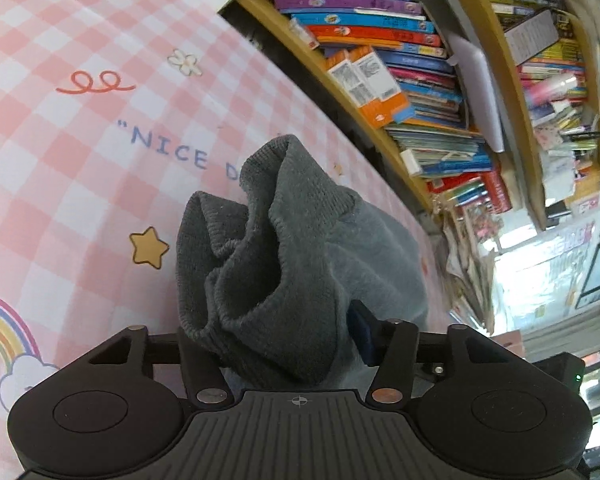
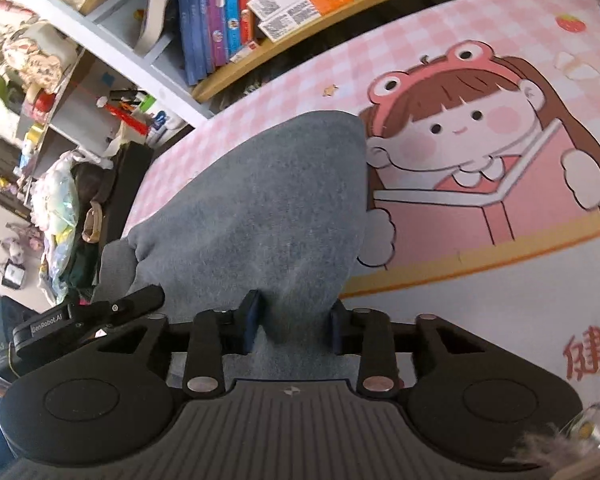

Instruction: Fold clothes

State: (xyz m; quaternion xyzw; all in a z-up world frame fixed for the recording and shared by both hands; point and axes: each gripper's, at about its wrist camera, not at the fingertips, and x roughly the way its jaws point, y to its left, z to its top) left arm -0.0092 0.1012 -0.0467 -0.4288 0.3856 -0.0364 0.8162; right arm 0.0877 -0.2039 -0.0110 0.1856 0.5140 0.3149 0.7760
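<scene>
The left tool [image 1: 284,344] is clamped on the dark ribbed cuff [image 1: 256,248] of a grey sweatshirt [image 2: 256,200], the knit bunched up and standing proud between its fingers. The right tool [image 2: 294,326] grips a fold of the same garment's lighter grey body; its blue pads [image 2: 249,322] press in on the cloth from both sides. The sweatshirt hangs raised above a table covered by a pink checked cloth [image 1: 60,140] printed with a star, a rainbow and the words "NICE D", and in the right wrist view with a cartoon girl in a frog hat [image 2: 480,128]. Past the table's far edge stand wooden shelves crammed with books [image 1: 380,32].
</scene>
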